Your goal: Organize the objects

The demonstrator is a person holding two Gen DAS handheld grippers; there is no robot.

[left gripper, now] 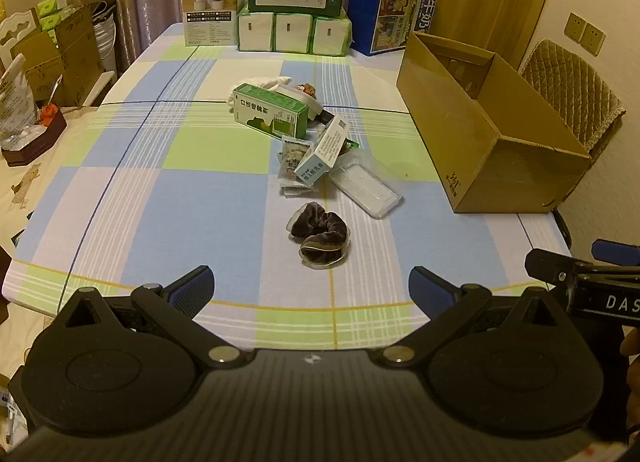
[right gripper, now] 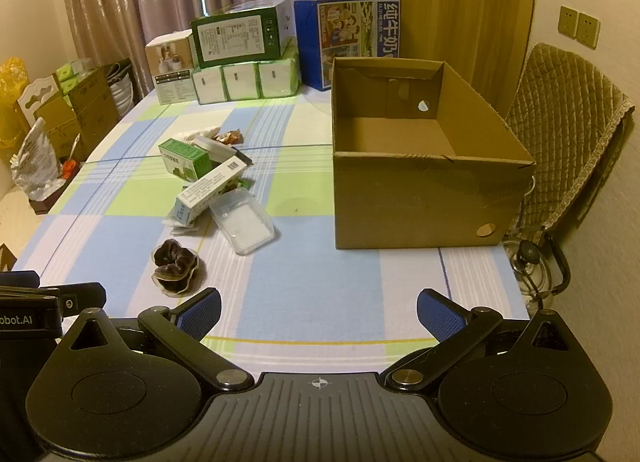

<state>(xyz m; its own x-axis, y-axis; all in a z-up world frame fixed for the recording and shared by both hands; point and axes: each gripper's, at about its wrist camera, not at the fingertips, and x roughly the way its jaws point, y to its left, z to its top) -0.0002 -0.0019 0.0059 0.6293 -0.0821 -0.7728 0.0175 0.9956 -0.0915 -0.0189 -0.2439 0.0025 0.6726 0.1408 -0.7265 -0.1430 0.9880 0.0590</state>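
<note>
Clutter sits mid-table: a scrunchie (left gripper: 319, 237) nearest, then a clear tray (left gripper: 365, 190), a white carton (left gripper: 323, 150) leaning across sachets (left gripper: 295, 166), and a green carton (left gripper: 271, 110) behind. The box (right gripper: 424, 166) stands open and looks empty, well apart to the right. Both tongs hang released with nothing held, the left gripper (left gripper: 310, 290) lined up on the scrunchie and the right gripper (right gripper: 318, 312) over bare cloth (right gripper: 312, 282) near the box. The risks, I reckon: the soft scrunchie squashes and may slip from a shallow pinch; pulling the white carton could drag the sachets and tip the tray; the slick tray may skate off the pads.
</note>
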